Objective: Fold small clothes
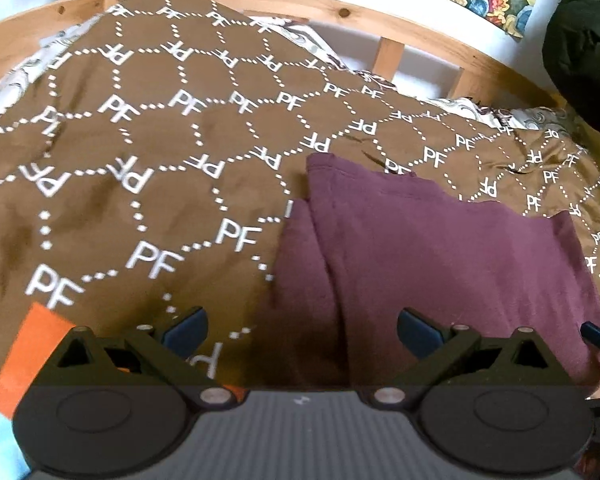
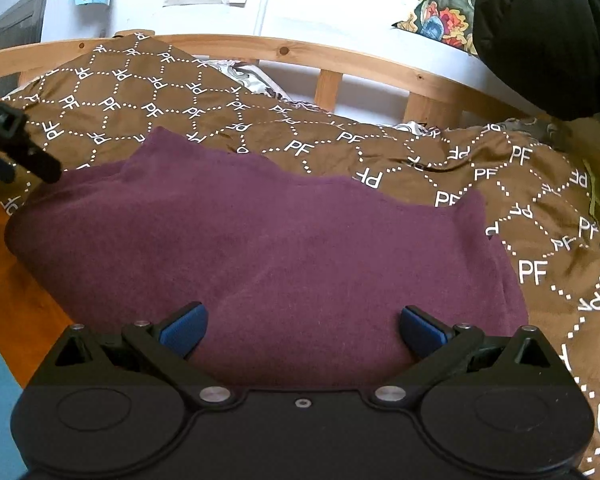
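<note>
I have the maroon garment lying on the bed, spread over the brown duvet printed with white "PF" letters, close to the bed's near edge so both of my tongs can reach it without stretching. It looks already doubled over: in the left view a second layer shows along its left side, and a fold line runs down from the far corner. That is why it sits as a thick, roughly rectangular pad and not as a flat shirt shape.

My right tongs are released, blue pads wide apart, low over the near hem of the garment and gripping nothing. I keep them centred on the cloth because, as I judge it, the next fold starts from this near edge. My left tongs are also released and empty, straddling the garment's left border, one pad over the duvet and the other over the maroon cloth. From there I can pinch the left corner.

In the right view the left tool shows as a dark shape at the far left. Behind the bed stands a wooden headboard rail, and a black bundle hangs at the upper right; I cannot tell what it is.
</note>
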A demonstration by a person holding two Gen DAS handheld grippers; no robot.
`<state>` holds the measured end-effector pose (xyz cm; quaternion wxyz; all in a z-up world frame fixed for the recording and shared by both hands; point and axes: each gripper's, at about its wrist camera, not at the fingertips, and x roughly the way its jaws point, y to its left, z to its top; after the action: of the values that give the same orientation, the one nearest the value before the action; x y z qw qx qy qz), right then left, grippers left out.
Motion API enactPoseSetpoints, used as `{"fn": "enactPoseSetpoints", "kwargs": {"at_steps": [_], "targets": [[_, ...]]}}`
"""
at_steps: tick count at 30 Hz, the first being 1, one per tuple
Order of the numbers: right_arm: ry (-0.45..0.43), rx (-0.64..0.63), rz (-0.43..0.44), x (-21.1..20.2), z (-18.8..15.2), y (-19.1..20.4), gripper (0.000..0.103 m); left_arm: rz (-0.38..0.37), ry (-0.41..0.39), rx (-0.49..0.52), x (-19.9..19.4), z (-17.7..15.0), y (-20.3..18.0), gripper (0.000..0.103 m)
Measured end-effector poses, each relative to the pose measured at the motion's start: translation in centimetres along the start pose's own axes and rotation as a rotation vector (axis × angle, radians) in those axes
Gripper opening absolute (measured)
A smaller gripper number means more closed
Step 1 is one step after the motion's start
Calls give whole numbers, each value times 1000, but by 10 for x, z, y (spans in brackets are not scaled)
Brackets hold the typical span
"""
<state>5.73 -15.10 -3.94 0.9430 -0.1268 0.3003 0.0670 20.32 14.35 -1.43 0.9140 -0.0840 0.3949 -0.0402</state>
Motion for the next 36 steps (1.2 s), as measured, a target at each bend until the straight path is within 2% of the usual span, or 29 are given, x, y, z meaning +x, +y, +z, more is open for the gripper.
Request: {"fn": "enactPoseSetpoints", "kwargs": {"at_steps": [4, 8, 19, 21, 24, 28, 30, 34, 36], "targets": [[-32, 24, -29, -1, 7, -3, 102, -12, 28, 6, 12, 1, -1, 102], [-1, 38, -32, 10, 11, -5, 102, -24, 66, -5, 24, 0, 0, 102], [33, 37, -33, 19, 6, 2, 102, -44, 83, 21, 36, 5, 4, 102], [29, 24, -40, 19, 5, 4, 102, -43, 75, 21, 34, 5, 4, 95], [26, 13, -47, 18, 5, 6, 102, -29, 86, 6, 33, 7, 4, 89], [28, 21, -45, 19, 5, 7, 102, -46, 116, -46, 35, 12, 6, 81], [33, 28, -38, 20, 5, 5, 102, -43, 128, -62, 37, 14, 5, 68], [42, 21, -26, 20, 7, 3, 102, -35, 153, -112, 40, 16, 5, 62], [44, 16, -23, 20, 8, 3, 102, -35, 159, -120, 41, 16, 5, 54]]}}
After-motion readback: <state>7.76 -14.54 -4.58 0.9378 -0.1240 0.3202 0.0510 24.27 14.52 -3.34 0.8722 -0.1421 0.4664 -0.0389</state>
